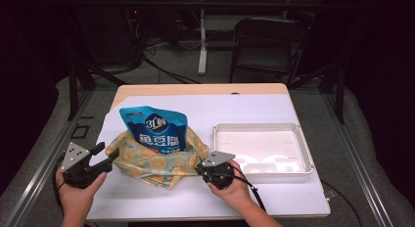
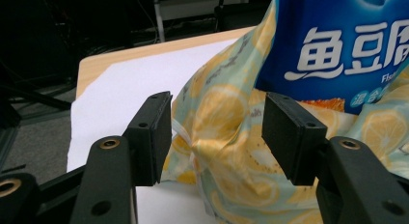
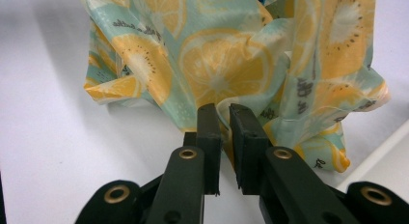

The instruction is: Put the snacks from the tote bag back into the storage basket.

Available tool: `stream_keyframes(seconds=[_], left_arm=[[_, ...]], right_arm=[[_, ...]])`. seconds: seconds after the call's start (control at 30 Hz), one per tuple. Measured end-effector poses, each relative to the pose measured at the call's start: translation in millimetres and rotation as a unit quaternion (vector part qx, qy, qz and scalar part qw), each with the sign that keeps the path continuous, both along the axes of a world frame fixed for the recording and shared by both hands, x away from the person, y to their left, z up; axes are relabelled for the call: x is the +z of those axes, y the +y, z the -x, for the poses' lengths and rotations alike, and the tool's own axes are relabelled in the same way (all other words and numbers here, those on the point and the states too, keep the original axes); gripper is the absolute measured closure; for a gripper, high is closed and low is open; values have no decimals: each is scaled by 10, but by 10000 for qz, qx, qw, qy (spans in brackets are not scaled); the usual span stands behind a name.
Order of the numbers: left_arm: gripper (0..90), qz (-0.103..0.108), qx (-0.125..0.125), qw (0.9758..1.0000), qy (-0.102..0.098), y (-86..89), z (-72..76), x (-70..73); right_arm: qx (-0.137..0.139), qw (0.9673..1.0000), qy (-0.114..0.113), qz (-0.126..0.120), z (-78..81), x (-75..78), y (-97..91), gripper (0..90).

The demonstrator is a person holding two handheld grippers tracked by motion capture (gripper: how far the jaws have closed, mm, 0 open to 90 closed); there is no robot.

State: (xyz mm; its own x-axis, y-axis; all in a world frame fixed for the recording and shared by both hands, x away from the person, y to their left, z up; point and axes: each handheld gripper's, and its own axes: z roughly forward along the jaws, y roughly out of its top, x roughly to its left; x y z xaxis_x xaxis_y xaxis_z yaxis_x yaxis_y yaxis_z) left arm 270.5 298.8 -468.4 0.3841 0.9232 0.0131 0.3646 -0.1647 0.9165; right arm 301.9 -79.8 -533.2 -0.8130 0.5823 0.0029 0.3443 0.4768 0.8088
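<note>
The right gripper [image 3: 224, 119] is clamped on a fold of the lemon-print bag [image 3: 226, 64]. The left gripper [image 2: 217, 132] is held apart, the bag's edge between its jaws, untouched. A blue pouch [image 1: 155, 130] stands in the bag, left of a white tray [image 1: 303, 148], on the white-covered table [image 1: 254, 107]; a dark chair [image 1: 264, 41] is seen behind.
</note>
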Motion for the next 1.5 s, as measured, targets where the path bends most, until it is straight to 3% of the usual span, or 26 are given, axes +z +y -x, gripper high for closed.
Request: stream_keyframes(seconds=[0.47,0.57,0.83,1.0,1.2,1.37,1.5], left_arm=[[498,-234,-18,9997,-10,-151,-208,111],[557,-288,2,9996,52,-162,-268,135],[791,-78,67,9999,106,-153,-397,169],[870,135,85,9997,207,-122,-519,138],[892,275,142,9990,321,-102,-690,65],[894,222,140,9987,429,-100,-808,-11],[893,48,145,9986,508,-130,-869,-77]], right_arm=[[-6,10000,12,-20,1,-11,8,821],[-10,10000,17,-15,3,-13,10,821],[-1,10000,9,-24,11,-7,5,818],[10,10000,16,-46,16,-8,8,818],[8,10000,20,-87,15,-9,12,819],[-25,9999,32,-167,1,13,-11,819],[-54,9997,65,-239,6,27,-22,811]])
